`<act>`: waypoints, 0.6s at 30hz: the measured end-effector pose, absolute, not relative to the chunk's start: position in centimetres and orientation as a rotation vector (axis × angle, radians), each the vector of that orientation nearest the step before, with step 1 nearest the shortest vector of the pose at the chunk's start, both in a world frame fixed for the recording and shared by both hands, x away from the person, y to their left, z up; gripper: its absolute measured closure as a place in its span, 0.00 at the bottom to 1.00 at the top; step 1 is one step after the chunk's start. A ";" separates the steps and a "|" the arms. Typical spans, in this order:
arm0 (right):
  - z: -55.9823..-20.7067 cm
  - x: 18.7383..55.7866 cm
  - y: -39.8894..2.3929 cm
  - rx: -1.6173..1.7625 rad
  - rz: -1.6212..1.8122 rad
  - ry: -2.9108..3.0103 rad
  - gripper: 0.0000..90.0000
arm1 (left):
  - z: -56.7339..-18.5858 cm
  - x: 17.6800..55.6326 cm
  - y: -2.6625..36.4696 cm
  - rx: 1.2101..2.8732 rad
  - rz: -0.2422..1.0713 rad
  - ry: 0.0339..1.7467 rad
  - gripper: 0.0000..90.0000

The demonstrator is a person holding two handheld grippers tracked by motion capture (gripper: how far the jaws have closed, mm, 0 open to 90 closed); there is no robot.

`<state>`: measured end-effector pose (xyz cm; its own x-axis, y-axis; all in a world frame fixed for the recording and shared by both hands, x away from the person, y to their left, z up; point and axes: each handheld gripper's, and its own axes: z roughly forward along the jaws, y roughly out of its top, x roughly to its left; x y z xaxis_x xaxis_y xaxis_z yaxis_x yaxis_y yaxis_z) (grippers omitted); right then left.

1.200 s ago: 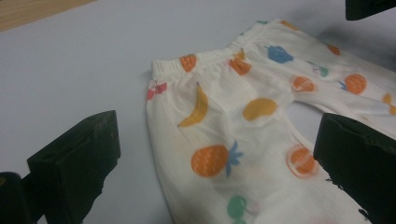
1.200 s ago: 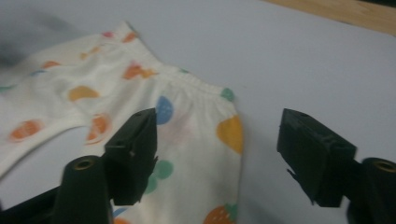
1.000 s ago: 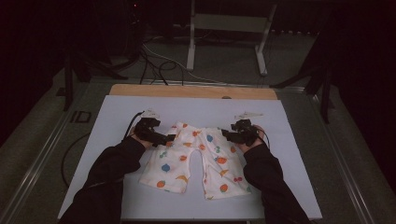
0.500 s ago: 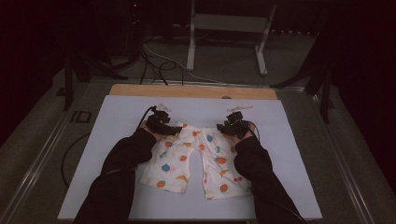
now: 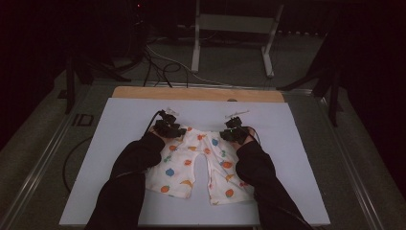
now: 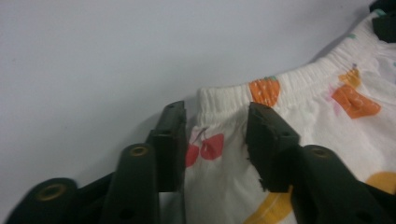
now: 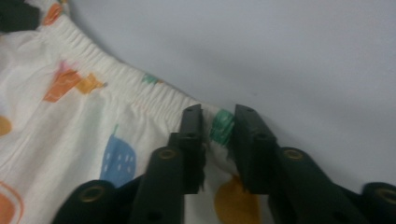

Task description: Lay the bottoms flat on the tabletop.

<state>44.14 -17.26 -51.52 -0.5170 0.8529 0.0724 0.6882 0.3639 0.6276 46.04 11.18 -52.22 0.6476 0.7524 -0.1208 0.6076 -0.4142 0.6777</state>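
The table [image 5: 119, 120] bears the shorts [image 5: 201, 165], spread flat at centre frame, waistband up. Both grippers have just been closing on its corners. The left gripper [image 6: 215, 135] stands narrowed around loose cloth, not yet pinching; a lift now could slip. The right gripper [image 7: 218, 140], nearly closed on the band's edge, might catch only one layer.

Pale blue table mat [image 5: 119, 143], wooden table edge [image 5: 143, 92], metal frame [image 5: 230, 24]
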 end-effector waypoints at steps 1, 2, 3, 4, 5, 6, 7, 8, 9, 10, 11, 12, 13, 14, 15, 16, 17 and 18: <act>-51.5 44.1 -17.3 1.369 0.893 2.363 0.86 | -52.3 46.1 11.2 2.147 0.264 1.065 0.71; -51.5 44.0 -17.2 1.370 0.891 2.362 0.91 | -52.3 46.1 11.2 2.145 0.264 1.073 0.78; -51.5 43.9 -17.1 1.357 0.888 2.364 0.93 | -52.3 46.1 11.2 2.141 0.263 1.079 0.85; -51.5 43.8 -17.1 1.356 0.888 2.357 0.93 | -52.3 46.1 11.3 2.137 0.268 1.089 0.88; -51.5 43.8 -17.1 1.356 0.888 2.357 0.93 | -52.3 46.1 11.3 2.136 0.272 1.095 0.88; -51.5 43.8 -17.1 1.349 0.886 2.355 0.93 | -52.3 46.2 11.2 2.138 0.273 1.097 0.90; -51.5 43.8 -17.1 1.349 0.886 2.355 0.93 | -52.3 46.2 11.2 2.138 0.273 1.097 0.92; -51.5 43.8 -17.1 1.348 0.888 2.353 0.94 | -52.2 45.9 10.7 2.167 0.297 1.075 0.95; -51.5 43.8 -17.1 1.344 0.886 2.355 0.94 | -52.1 45.9 10.6 2.172 0.306 1.071 0.96; -51.4 43.7 -17.0 1.342 0.883 2.349 0.94 | -52.0 45.8 10.5 2.182 0.320 1.061 0.97; -51.4 43.7 -17.1 1.333 0.882 2.344 0.95 | -52.0 45.7 10.5 2.188 0.340 1.054 0.97; -51.3 43.7 -17.1 1.330 0.886 2.339 0.95 | -51.9 45.6 10.5 2.177 0.352 1.050 0.97; -51.2 43.7 -17.1 1.328 0.892 2.334 0.95 | -51.8 45.5 10.6 2.167 0.368 1.049 0.97; -51.2 43.7 -17.1 1.324 0.891 2.327 0.95 | -51.7 45.5 10.6 2.156 0.377 1.050 0.98; -51.1 43.8 -17.0 1.327 0.893 2.318 0.95 | -51.6 45.4 10.7 2.151 0.386 1.046 0.98; -51.1 43.8 -17.0 1.326 0.893 2.311 0.95 | -51.4 45.4 10.7 2.143 0.395 1.043 0.98; -51.0 43.9 -17.0 1.323 0.895 2.302 0.95 | -51.3 45.3 10.8 2.135 0.397 1.044 0.98; -50.9 44.1 -16.9 1.325 0.894 2.296 0.95 | -51.1 45.3 10.9 2.126 0.405 1.045 0.98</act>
